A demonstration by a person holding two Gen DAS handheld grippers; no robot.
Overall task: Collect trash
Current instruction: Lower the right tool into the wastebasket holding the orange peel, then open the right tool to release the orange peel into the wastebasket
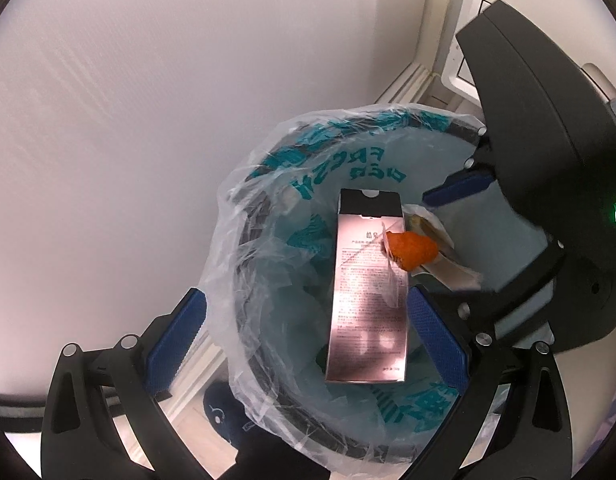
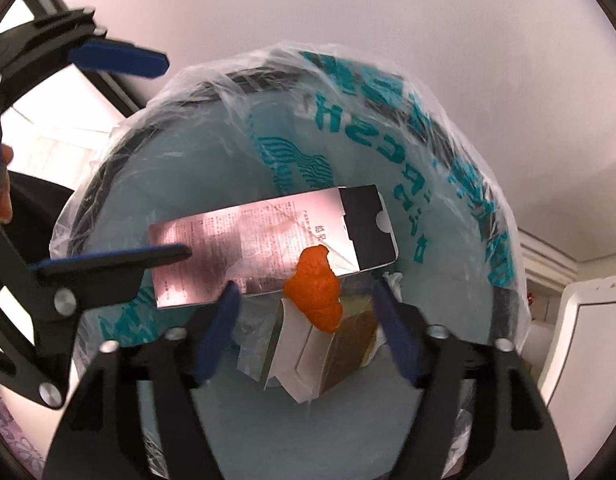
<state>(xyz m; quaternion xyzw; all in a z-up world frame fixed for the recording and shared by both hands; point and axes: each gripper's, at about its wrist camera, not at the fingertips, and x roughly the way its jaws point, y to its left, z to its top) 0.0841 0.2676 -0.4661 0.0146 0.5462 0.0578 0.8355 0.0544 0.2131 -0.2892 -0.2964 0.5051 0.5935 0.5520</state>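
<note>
Bin liner [image 1: 235, 264] sags loosely over the rim. Left gripper [image 1: 303, 332] hangs wide and empty above the pink box [image 1: 368, 300], which leans inside the bin. Orange peel [image 2: 316, 292] lies on it. Right gripper [image 2: 303, 332] stands wide, holding nothing. Risk: a fingertip snagging the slack liner, dragging it inward.

Glossy carton [image 1: 368, 300]; crinkled clear-plastic liner [image 1: 243, 264]
</note>
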